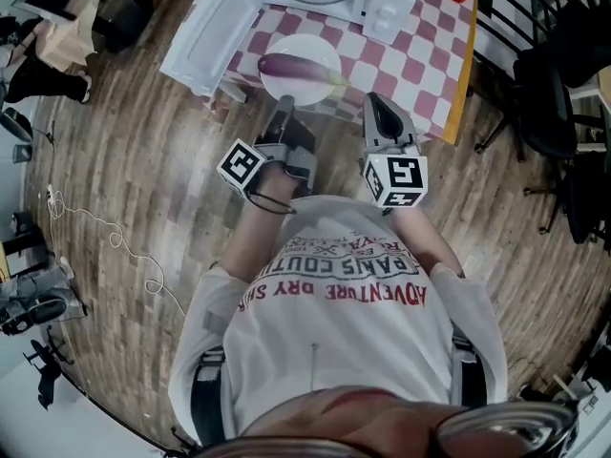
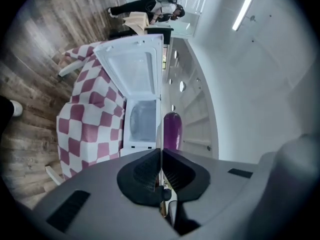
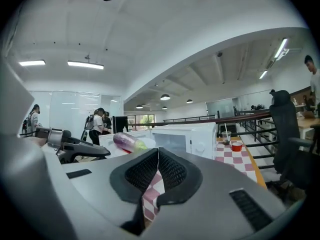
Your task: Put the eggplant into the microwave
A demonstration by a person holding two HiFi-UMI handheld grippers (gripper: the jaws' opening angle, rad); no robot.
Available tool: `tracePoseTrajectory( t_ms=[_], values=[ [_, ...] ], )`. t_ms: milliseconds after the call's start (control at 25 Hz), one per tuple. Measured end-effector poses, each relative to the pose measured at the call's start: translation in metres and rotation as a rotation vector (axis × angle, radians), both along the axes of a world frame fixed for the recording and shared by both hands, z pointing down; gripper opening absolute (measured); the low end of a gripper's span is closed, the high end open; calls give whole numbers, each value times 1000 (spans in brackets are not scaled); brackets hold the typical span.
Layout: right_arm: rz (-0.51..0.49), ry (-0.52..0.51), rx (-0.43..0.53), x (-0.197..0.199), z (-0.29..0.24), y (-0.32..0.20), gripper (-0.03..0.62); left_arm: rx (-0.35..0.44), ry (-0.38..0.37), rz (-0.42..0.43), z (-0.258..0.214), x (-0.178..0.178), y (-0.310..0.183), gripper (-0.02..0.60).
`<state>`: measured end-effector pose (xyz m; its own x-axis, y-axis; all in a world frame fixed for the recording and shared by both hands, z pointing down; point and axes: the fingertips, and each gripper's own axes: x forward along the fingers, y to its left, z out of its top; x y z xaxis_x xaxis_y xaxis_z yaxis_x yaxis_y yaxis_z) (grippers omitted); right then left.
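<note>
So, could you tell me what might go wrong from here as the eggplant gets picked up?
1. The left gripper and right gripper are both shut; unless one opens first, it may just shove the eggplant off its plate.
2. The plate sits close to the table edge, so a knock could tip it off.
3. The microwave door hangs open beside the plate; a swing could hit it.
</note>
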<state>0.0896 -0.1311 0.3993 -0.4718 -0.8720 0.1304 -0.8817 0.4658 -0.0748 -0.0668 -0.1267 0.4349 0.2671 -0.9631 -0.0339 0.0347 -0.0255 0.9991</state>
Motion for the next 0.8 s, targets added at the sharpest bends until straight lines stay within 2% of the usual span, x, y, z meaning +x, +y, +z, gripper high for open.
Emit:
tracePoseTrajectory(
  t_ms=[360,480,640,800],
  values=[
    [158,-6,-4,-57,-3,-103,26,-18,-29,183,4,-53,-122,32],
    [214,2,-21,-63,4,-128,26,-58,-37,227,21,-65,-147,32],
    [256,19,-49,-63,16,-154,26,-64,-24,264,29,-66,-177,32],
    [259,34,-76,-61,28,-171,26,-129,-34,279,57,-62,-191,32]
  ],
)
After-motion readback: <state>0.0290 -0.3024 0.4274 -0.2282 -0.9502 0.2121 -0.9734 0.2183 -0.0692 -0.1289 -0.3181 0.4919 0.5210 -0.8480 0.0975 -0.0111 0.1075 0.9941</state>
